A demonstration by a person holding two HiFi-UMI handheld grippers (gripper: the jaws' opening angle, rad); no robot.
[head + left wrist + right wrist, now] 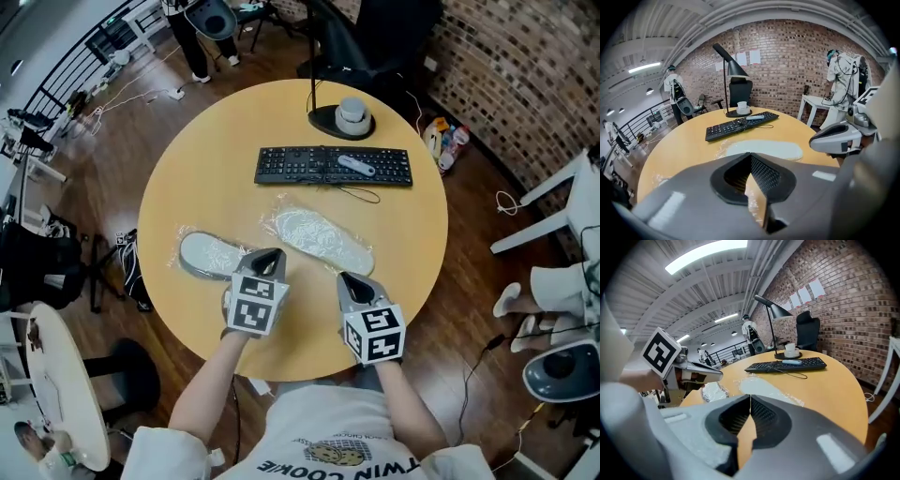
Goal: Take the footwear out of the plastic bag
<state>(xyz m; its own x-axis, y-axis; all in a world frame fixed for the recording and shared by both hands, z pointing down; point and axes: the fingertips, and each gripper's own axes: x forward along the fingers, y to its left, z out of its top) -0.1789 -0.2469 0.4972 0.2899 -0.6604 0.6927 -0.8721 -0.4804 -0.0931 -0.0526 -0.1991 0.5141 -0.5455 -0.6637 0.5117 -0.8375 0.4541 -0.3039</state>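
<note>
Two pale slippers lie on the round wooden table, each sealed in clear plastic. One bagged slipper lies diagonally at the middle and shows in both gripper views. The other bagged slipper lies to the left. My left gripper hovers by the left slipper's right end, its jaws shut with nothing between them. My right gripper hangs just short of the middle slipper's near end, jaws shut and empty.
A black keyboard with a small white object on it lies beyond the slippers. A desk lamp base with a white cup stands at the far edge. A black chair stands behind the table, and people are standing in the room beyond.
</note>
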